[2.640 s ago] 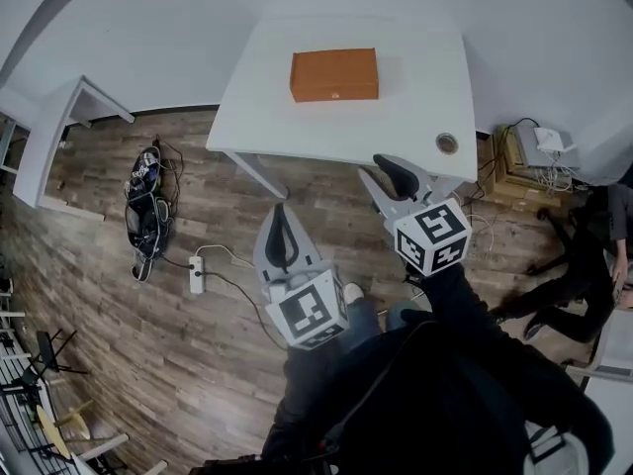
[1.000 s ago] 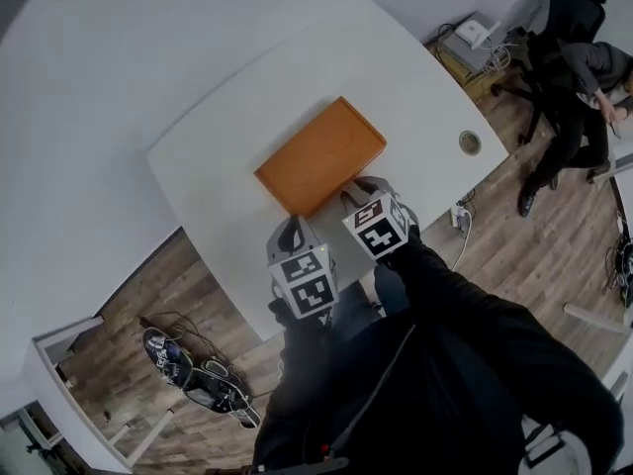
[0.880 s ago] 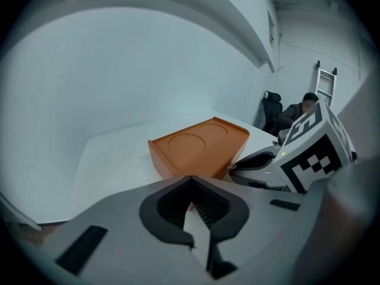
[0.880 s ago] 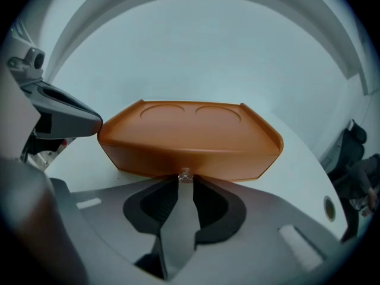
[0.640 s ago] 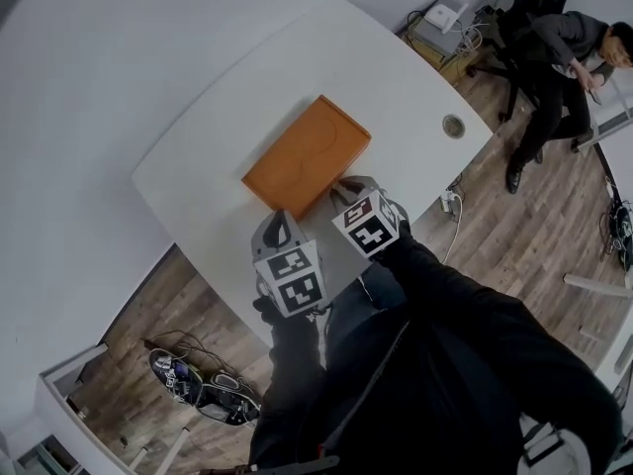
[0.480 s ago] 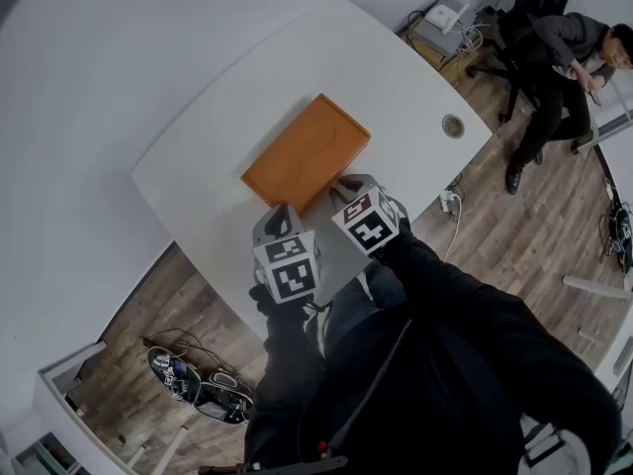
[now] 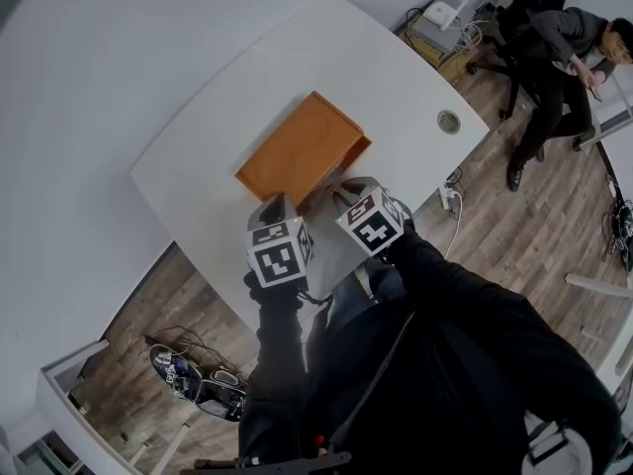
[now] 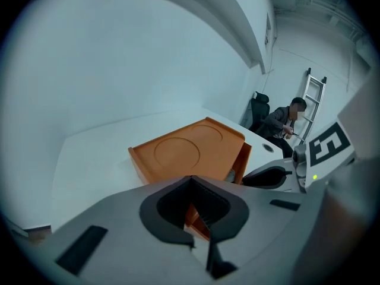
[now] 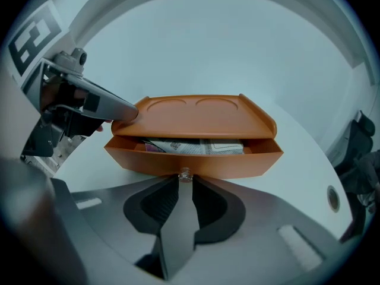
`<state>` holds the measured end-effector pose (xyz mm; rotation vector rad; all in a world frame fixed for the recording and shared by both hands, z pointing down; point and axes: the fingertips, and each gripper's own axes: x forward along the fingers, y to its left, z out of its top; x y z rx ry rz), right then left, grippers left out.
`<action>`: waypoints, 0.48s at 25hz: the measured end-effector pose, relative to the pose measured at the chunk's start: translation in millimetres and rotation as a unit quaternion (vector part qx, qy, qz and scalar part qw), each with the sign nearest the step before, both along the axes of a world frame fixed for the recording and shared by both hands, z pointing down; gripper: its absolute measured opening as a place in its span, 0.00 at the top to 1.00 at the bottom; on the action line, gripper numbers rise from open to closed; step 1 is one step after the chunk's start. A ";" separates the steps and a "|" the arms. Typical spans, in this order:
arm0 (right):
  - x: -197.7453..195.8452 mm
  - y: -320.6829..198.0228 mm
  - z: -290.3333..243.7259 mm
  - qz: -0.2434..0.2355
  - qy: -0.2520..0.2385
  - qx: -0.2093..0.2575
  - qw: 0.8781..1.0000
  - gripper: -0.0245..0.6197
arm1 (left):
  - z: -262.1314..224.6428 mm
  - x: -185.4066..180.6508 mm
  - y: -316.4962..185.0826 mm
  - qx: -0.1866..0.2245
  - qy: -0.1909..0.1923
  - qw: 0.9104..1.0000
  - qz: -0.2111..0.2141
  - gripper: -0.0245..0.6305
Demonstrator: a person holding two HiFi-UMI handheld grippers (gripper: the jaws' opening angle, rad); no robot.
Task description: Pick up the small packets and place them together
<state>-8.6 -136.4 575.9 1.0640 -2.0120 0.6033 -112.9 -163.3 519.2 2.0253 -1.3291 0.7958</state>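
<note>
Clerk: Tabletop point(image 7: 396, 67), white, rounded corners, the largest item. What stands on it?

Checker: Orange rectangular box point(image 7: 297, 146), two round recesses moulded in its lid, near the tabletop's middle. One shallow orange drawer point(image 9: 196, 159) in its front, drawn partly out.

Clerk: Hand-held grippers?

Checker: Two, grey, each bearing a marker cube. Left hand-held gripper point(image 8: 190, 181): jaws drawn together, nothing gripped, tip at the lid's corner on that side, seemingly touching it. Right hand-held gripper point(image 9: 180, 183): jaws have just been closing and stand narrow, pinched on the small clear knob point(image 9: 185, 174) at the middle of the drawer front.

Clerk: Packets?

Checker: Small flat printed packets point(image 9: 196, 146), several, lying side by side inside the open drawer, just under the lid's edge. Exact count cannot be told.

Clerk: Smallest entry?

Checker: The knob, between the right jaws.
</note>
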 end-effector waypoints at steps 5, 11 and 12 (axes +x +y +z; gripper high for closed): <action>9.6 21.4 0.8 0.000 0.000 -0.009 1.000 0.85 | 0.1 -0.6 -1.3 0.000 0.003 1.000 -0.007 0.96; 21.4 53.6 0.4 -0.001 0.001 -0.025 1.000 0.85 | -2.4 -3.3 -3.3 0.001 0.017 1.000 -0.021 0.96; 24.0 59.4 0.1 0.001 0.001 -0.027 1.000 0.85 | -3.3 -3.4 -2.9 0.001 0.020 1.000 -0.024 0.96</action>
